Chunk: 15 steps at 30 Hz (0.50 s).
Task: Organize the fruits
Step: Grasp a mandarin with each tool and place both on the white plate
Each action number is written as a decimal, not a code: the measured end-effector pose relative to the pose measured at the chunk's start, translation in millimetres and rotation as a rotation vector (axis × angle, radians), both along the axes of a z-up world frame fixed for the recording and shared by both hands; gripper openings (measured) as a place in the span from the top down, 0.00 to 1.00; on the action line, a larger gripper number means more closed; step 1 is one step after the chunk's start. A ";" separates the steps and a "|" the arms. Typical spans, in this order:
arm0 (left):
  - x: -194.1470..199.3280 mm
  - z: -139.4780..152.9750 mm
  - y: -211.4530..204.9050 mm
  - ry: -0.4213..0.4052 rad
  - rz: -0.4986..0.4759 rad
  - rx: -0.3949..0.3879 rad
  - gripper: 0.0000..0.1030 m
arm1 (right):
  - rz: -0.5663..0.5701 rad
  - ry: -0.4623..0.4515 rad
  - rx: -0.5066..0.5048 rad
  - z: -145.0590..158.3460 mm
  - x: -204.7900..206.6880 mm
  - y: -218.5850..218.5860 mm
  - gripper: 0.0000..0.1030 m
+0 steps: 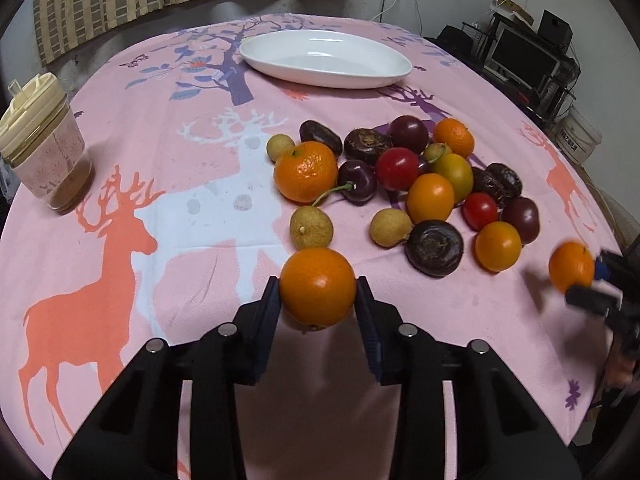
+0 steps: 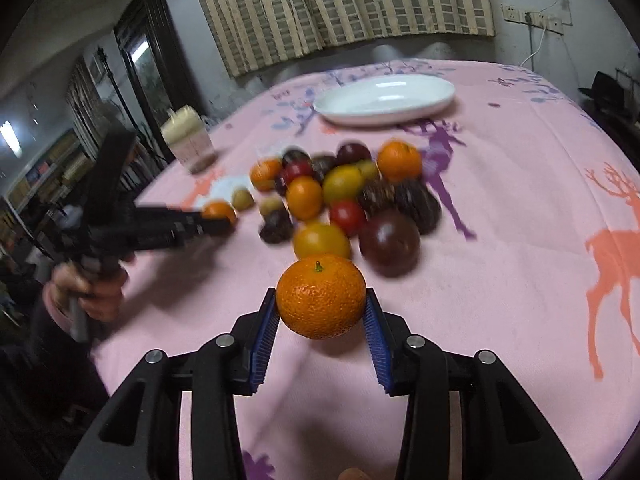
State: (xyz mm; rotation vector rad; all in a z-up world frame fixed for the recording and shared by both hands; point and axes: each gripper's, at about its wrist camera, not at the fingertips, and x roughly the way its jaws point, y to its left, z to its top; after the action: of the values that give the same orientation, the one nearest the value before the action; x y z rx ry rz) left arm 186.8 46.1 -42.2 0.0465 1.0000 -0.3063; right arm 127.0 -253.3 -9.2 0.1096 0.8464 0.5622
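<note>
Right now, seen from the left wrist camera, the left gripper (image 1: pixel 318 300) has its two fingers pressed against the sides of a smooth orange fruit (image 1: pixel 318 287), which it grips just above the pink deer-print tablecloth (image 1: pixel 160 216). Touching the far side of that fruit, or very nearly, lies a small tan longan (image 1: pixel 311 227). Beyond it spreads the loose pile of fruit: a mandarin (image 1: pixel 306 172) with a dark cherry (image 1: pixel 357 182) beside it, red cherry tomatoes (image 1: pixel 397 168), a yellow-orange tomato (image 1: pixel 430 197) and dark brown water chestnuts (image 1: pixel 434 247) (or so they look). Farther back sits a white oval plate (image 1: pixel 326 58) with nothing on it, well apart from the pile. A lidded cup (image 1: pixel 44 148) stands near the table's left edge. At the right edge, blurred, the right gripper (image 1: pixel 588 276) clasps a second orange fruit, a textured mandarin (image 1: pixel 571 266).

From the right wrist camera, the right gripper (image 2: pixel 321 308) has its blue-padded fingers closed on the sides of the textured mandarin (image 2: pixel 321 296), stem up, lifted clear of the tablecloth (image 2: pixel 500 220). The fruit pile (image 2: pixel 340 200) lies just ahead, smeared by motion blur, and the white oval plate (image 2: pixel 386 100) waits beyond it. To the left, a hand (image 2: pixel 90 292) holds the left gripper (image 2: pixel 222 220), clamped on its smooth orange fruit (image 2: pixel 218 212). The lidded cup (image 2: pixel 188 140) stands behind.
</note>
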 end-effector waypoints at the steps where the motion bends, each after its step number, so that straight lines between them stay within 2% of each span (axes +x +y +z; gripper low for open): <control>1: 2.6 6.3 1.5 0.000 -0.005 -0.019 0.64 | -0.007 -0.030 0.013 9.2 8.6 -1.3 0.59; 3: 13.2 28.8 4.2 -0.030 -0.004 -0.058 0.64 | -0.024 -0.106 0.016 27.0 27.4 -0.7 0.59; 5: 33.7 53.9 -3.0 -0.097 -0.008 -0.051 0.64 | -0.046 -0.183 -0.003 45.0 60.4 6.6 0.59; 8: 84.0 76.2 -23.5 -0.159 -0.008 -0.034 0.64 | -0.100 -0.198 -0.029 55.4 121.5 25.6 0.59; 12: 167.8 71.2 -52.8 -0.101 -0.021 -0.064 0.64 | -0.132 -0.151 -0.082 38.8 209.0 50.4 0.59; 15: 224.1 51.0 -70.8 -0.037 -0.002 -0.028 0.64 | -0.132 -0.078 -0.082 23.6 251.0 57.3 0.59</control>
State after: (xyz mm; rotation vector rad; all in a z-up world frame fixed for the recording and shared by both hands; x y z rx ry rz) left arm 410.9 -24.7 8.9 0.0272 0.9590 -0.3202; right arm 378.1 -196.0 14.4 0.0672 0.7788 0.4052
